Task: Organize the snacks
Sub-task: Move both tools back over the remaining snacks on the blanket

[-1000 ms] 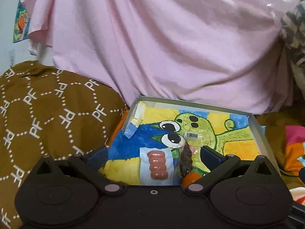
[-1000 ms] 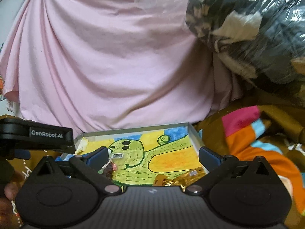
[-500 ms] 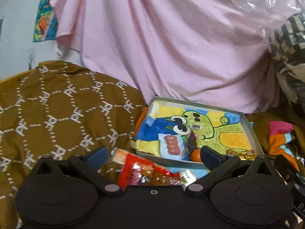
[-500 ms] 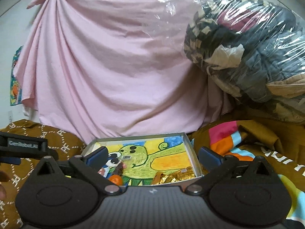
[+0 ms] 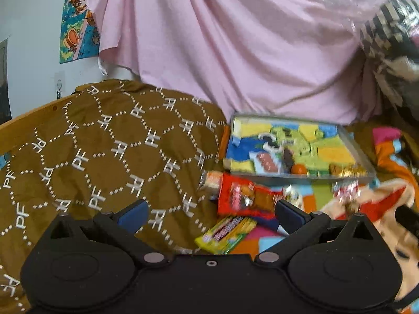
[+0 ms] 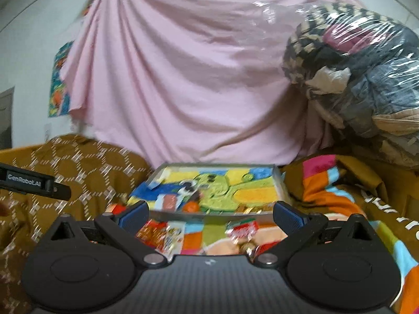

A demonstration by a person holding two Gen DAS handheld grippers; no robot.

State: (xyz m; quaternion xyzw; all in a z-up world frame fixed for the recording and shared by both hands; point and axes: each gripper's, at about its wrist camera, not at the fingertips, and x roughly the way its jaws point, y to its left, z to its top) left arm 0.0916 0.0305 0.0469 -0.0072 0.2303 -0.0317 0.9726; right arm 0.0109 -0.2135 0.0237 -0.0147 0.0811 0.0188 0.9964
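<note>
Two grippers: both are standing with blue-padded fingers spread wide and nothing between them.
Left gripper (image 5: pixel 210 216): its ribbed blue pads (image 5: pixel 133 212) are sitting on black hinged arms, hovering over the brown quilted cover (image 5: pixel 104 151) with its dotted white hexagons.
Right gripper (image 6: pixel 210 214): its fingers are likewise parted, hanging above loose packets near the tray's front edge.
Tray (image 5: pixel 362 151): a shallow grey-rimmed rectangle is lying on the bedding, its floor showing a bright cartoon in green, yellow and blue.
Snacks in the tray: a pale blue sausage packet (image 5: pixel 265 162), a small orange ball (image 5: pixel 299 169) and crinkled gold foil sweets (image 5: pixel 345 170) are lying along its front edge, the foil at the front right corner.
Snacks outside: a glossy red packet (image 5: pixel 244 198) is lying just before the tray's front left corner, with a flat yellow packet (image 5: pixel 226 234) nearer the left gripper.
Red-and-white wrapper (image 6: pixel 242 229): it is sitting crumpled on the patchwork blanket (image 6: pixel 327 183), blurred.
Backdrop: a pink draped sheet (image 6: pixel 183 78) is hanging behind; a clear plastic bundle of clothes (image 6: pixel 361 73) is bulging at the right.
</note>
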